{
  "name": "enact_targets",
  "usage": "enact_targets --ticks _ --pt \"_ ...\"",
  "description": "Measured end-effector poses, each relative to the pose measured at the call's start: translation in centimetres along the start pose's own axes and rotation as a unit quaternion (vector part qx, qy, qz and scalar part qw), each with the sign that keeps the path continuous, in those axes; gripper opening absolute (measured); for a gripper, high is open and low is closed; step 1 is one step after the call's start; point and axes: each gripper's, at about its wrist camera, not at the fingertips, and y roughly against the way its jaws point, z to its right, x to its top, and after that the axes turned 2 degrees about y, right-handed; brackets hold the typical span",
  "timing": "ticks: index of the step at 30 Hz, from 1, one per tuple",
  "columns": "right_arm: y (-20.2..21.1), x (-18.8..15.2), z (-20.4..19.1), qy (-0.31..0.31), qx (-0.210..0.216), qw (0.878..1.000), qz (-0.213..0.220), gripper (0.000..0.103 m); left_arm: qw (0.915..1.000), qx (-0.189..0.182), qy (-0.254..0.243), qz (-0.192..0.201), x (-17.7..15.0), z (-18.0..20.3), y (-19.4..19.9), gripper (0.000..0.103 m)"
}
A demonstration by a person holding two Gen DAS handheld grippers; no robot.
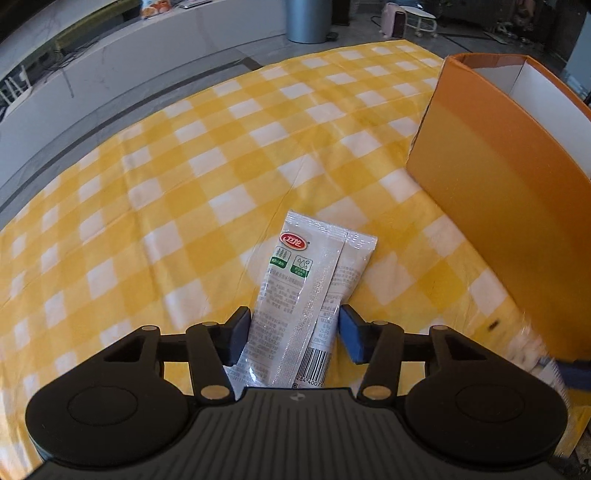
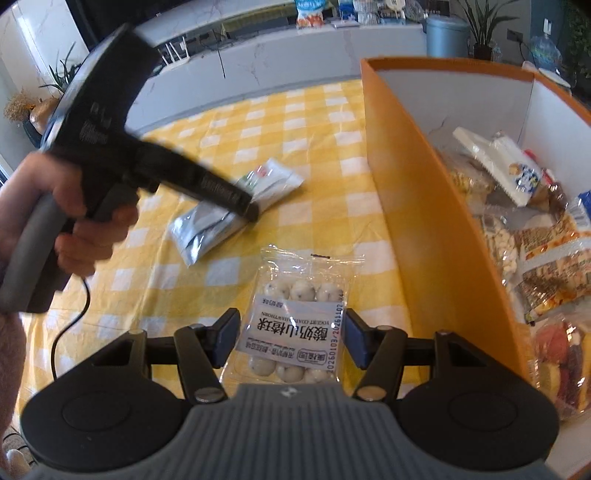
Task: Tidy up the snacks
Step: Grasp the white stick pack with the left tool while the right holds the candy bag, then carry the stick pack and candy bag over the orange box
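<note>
A long white snack packet (image 1: 295, 280) with a red logo lies on the yellow checked cloth. My left gripper (image 1: 293, 326) is shut on its lower half, a blue pad on each long edge. The right wrist view shows that gripper (image 2: 247, 206) from the side, a hand around its handle, its tip down on the same packet (image 2: 273, 181). My right gripper (image 2: 290, 326) is shut on a clear packet of white yogurt balls (image 2: 299, 317), just left of the orange box (image 2: 424, 229). The same box (image 1: 498, 184) stands at the right in the left wrist view.
Several snack bags (image 2: 546, 258) fill the orange box's white inside. The yellow checked cloth (image 1: 184, 184) stretches bare to the left and far side. A grey bin (image 1: 308, 18) and a white counter (image 1: 110, 74) stand beyond the table. A black cable (image 2: 74, 321) hangs from the left handle.
</note>
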Motion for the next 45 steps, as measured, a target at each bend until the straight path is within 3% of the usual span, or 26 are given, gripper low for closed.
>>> enact_targets --ticks 5,9,17,26,31,35,38,45 --pt "1.5 0.2 -0.2 0.000 0.004 1.000 0.018 0.059 0.9980 0.024 0.054 0.022 -2.1 -1.6 2.7 0.059" --pt "1.9 0.1 -0.4 -0.006 0.020 1.000 0.019 0.059 0.9939 0.020 0.102 0.038 -3.5 -2.7 5.2 0.059" --pt "4.1 0.7 -1.1 -0.011 0.048 0.998 0.049 0.059 0.9859 0.029 0.145 0.077 -5.9 -2.2 11.0 0.059" --pt "9.7 2.2 0.1 -0.029 0.068 0.991 0.115 0.059 0.9716 0.035 0.164 0.166 -5.1 0.3 17.0 0.059" --pt "14.0 2.6 4.2 -0.078 0.079 0.981 0.161 0.059 0.9655 0.000 0.167 0.200 -3.5 3.2 17.5 0.059" --pt "17.1 3.1 8.1 -0.095 0.041 0.976 0.193 0.059 0.9632 -0.037 0.164 0.210 -2.4 5.3 17.1 0.059" --pt "18.3 3.7 10.8 -0.089 0.006 0.977 0.192 0.059 0.9617 -0.061 0.164 0.211 -1.5 6.4 16.2 0.059" --pt "15.0 3.9 15.2 -0.047 -0.076 0.989 0.117 0.059 0.9610 -0.112 0.161 0.195 0.0 9.7 14.0 0.059"
